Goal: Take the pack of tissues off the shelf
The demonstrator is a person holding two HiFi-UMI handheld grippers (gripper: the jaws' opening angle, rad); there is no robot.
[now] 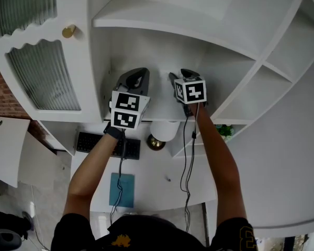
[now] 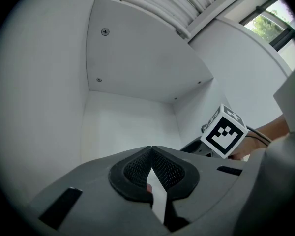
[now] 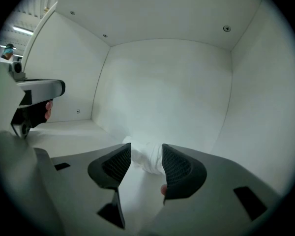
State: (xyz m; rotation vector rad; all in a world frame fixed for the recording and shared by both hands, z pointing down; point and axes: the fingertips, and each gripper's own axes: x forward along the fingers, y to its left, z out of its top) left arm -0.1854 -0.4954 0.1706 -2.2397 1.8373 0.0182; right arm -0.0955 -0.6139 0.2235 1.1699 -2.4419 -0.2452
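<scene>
Reaching up with both arms, head view: left gripper (image 1: 136, 77) and right gripper (image 1: 184, 77) sit side by side inside one white shelf compartment (image 1: 162, 56). The pack of tissues does not show from here; presumably it is hidden behind the right gripper's body. Left gripper view: left gripper (image 2: 150, 154) jaws together at the tips, nothing between them, bare white wall ahead. The right gripper's marker cube (image 2: 225, 132) shows off to its right, apart. Right gripper view: right gripper (image 3: 146, 149) jaws moderately apart, pack of tissues (image 3: 145, 162) filling the gap at the tips. It is soft, white and crumpled, and both pads (image 3: 179, 168) seem to press its sides, so I read this as a tip grip. Pack lies on the shelf floor (image 3: 64, 132) straight ahead of this gripper, near the back wall (image 3: 167, 92). Its long axis is hard to read but seems to run away from the jaws toward the wall. Left gripper (image 3: 37, 102) is well off to the left, nowhere near the pack. Judgement: the right hand owns the pick. The coming move is a straight draw back along the jaws' own line, out over the shelf edge. A shallow hold on a soft pack could slip.
</scene>
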